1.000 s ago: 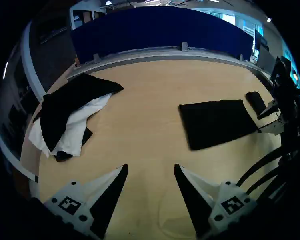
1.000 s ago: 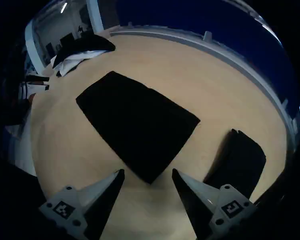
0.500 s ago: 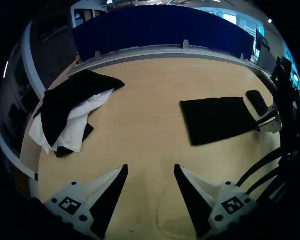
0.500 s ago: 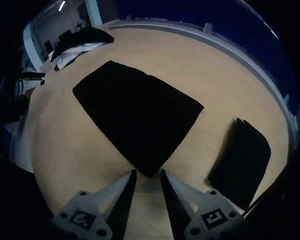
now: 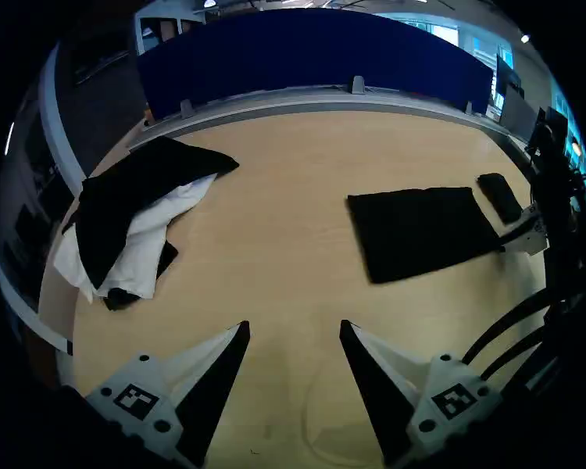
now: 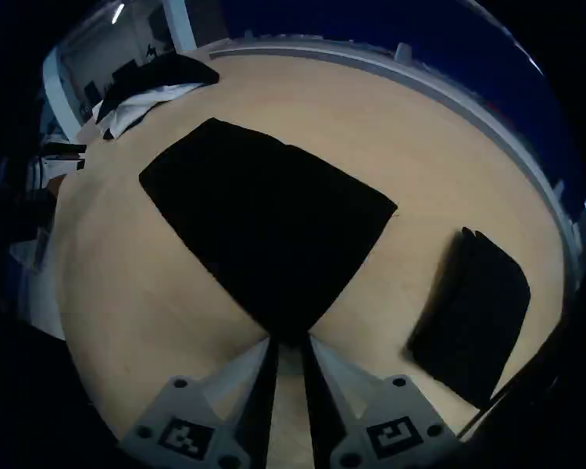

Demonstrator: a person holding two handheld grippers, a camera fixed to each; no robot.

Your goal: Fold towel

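While the right gripper (image 6: 289,345) holds its two fingers (image 6: 242,375) almost together, a thin slot between them, the near corner of the black towel (image 6: 269,234) sits right at that slot; whether the pads truly press the cloth I cannot tell, since tips and dark corner run together. From there the towel spreads flat over the wooden table (image 6: 418,133), its other corners well away from the fingers; near its right side, not touching, lies a smaller dark folded bundle (image 6: 473,313); at the table's far end sits a heap of black and white cloth (image 6: 148,90). The left gripper (image 5: 293,328) is spread wide above bare wood, holding nothing, well apart from the towel, which lies ahead and to its right.

The step in hand, as I judge it, is the first grasp: taking one corner before a fold is made; the fold itself looks not yet begun. The next move calls for a sure pinch on that corner; then, probably, the left gripper should come to the neighbouring corner so both can lift one edge and lay it over the opposite edge; lifting by one corner alone would likely drag the cloth askew, and a shallow bite could let it slip out.
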